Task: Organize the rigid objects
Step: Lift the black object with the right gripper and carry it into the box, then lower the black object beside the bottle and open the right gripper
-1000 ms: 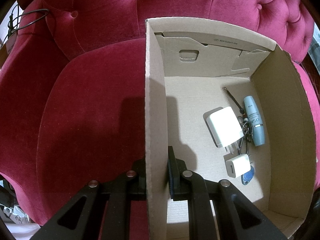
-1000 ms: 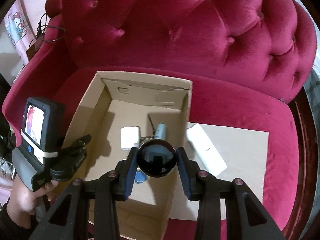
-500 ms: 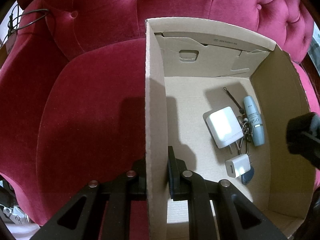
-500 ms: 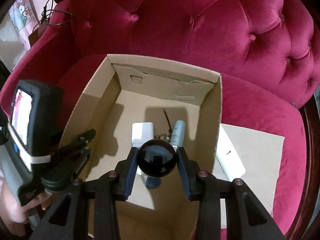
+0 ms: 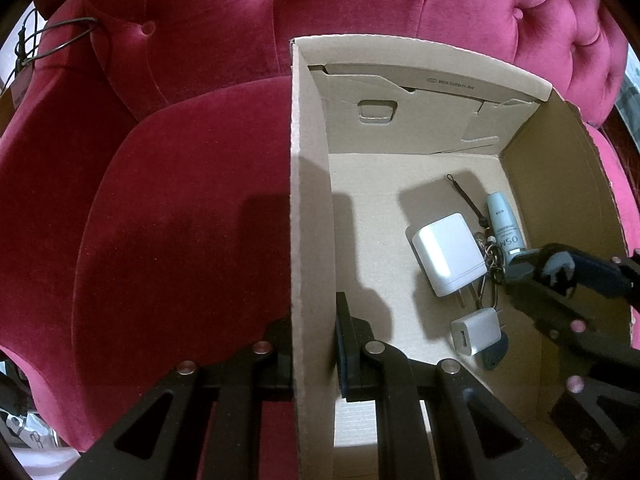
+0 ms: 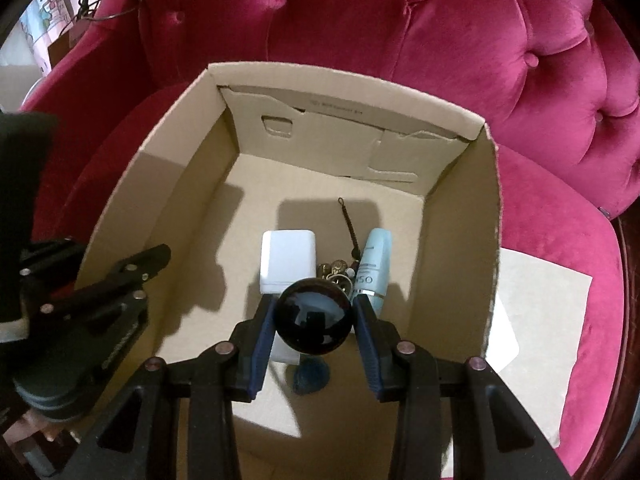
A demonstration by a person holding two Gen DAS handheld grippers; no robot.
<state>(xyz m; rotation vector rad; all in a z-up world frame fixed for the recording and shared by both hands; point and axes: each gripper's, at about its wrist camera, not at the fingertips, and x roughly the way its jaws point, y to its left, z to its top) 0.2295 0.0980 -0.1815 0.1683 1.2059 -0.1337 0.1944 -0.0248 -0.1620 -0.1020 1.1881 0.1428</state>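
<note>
An open cardboard box [image 5: 408,128] sits on the red sofa seat. My left gripper [image 5: 314,344] is shut on the box's left wall, one finger inside and one outside. On the box floor lie a large white charger [image 5: 448,254], a small white charger [image 5: 476,332], a light blue tube [image 5: 506,228], a keychain with a black lanyard [image 5: 492,256] and a blue tag [image 5: 494,354]. My right gripper [image 6: 315,312] is shut on a glossy black ball [image 6: 315,318], held inside the box just above the chargers and keys. It enters the left wrist view from the right.
A red tufted velvet sofa [image 6: 500,60] surrounds the box. Right of the box a flat white object [image 6: 504,332] lies on a cardboard sheet [image 6: 556,320]. A dark cable [image 5: 60,36] hangs over the sofa's left arm. A hand holds the left gripper's handle at the lower left.
My right gripper has come down into the box with the black ball and now shows at the right of the left wrist view. The left gripper has kept still on the wall.
</note>
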